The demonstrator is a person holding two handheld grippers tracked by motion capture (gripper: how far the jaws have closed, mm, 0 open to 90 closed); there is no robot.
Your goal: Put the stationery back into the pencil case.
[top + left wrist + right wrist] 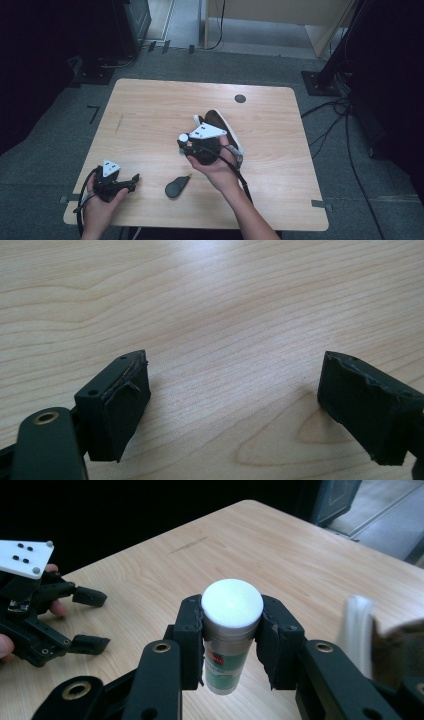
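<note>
My right gripper clamps a white-capped tube (green label) above the wooden table; my left gripper, jaws apart, sits far left.

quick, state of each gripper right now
left gripper: open, nothing between its jaws.
right gripper: shut on a white-capped tube.

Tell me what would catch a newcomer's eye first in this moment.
The small tube with a white cap, clamped upright in the right gripper above the middle of the wooden table. Next, the left gripper at the near left edge, jaws wide apart with nothing between them. A dark oval object lies between the hands.
</note>
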